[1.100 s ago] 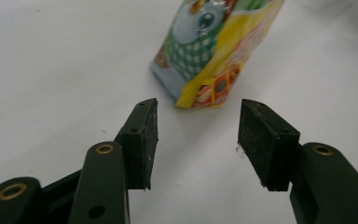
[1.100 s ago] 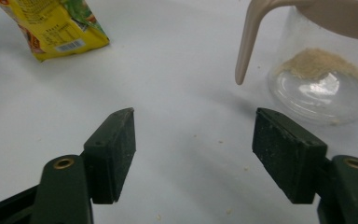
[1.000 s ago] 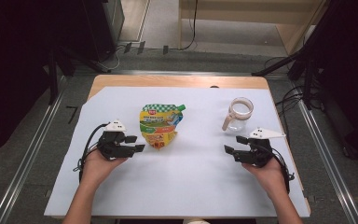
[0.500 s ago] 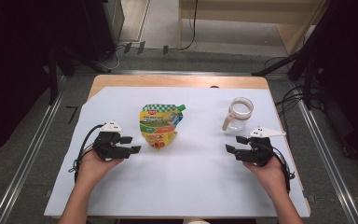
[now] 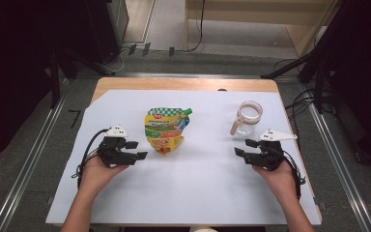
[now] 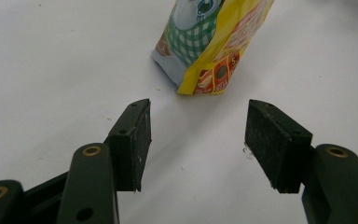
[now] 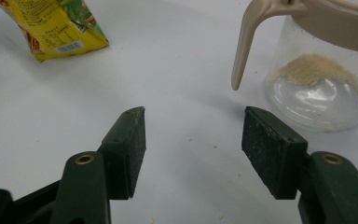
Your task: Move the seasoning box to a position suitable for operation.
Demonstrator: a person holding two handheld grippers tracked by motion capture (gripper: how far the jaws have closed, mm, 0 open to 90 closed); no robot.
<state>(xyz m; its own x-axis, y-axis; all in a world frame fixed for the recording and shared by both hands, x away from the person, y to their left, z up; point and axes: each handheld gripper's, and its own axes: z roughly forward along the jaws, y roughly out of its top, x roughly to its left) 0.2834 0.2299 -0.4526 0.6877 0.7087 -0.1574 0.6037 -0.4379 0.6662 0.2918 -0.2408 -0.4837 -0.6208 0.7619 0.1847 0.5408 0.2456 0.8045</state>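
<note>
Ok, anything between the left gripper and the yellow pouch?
No, the stretch between the left gripper and the pouch is bare white table cover, seen in the left gripper view.

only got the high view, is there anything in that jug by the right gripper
Observer: Yes. The jug holds a small heap of tan powder at its bottom.
Operator: left gripper touching the pouch
Observer: No. The left gripper is open, its jaws have just been opening with nothing between them, and the pouch lies ahead, apart from it.
Operator: and the right one
Observer: The right gripper is open and empty too, though its jaws have just been closing a little. The jug's handle hangs just beyond them, untouched.
</note>
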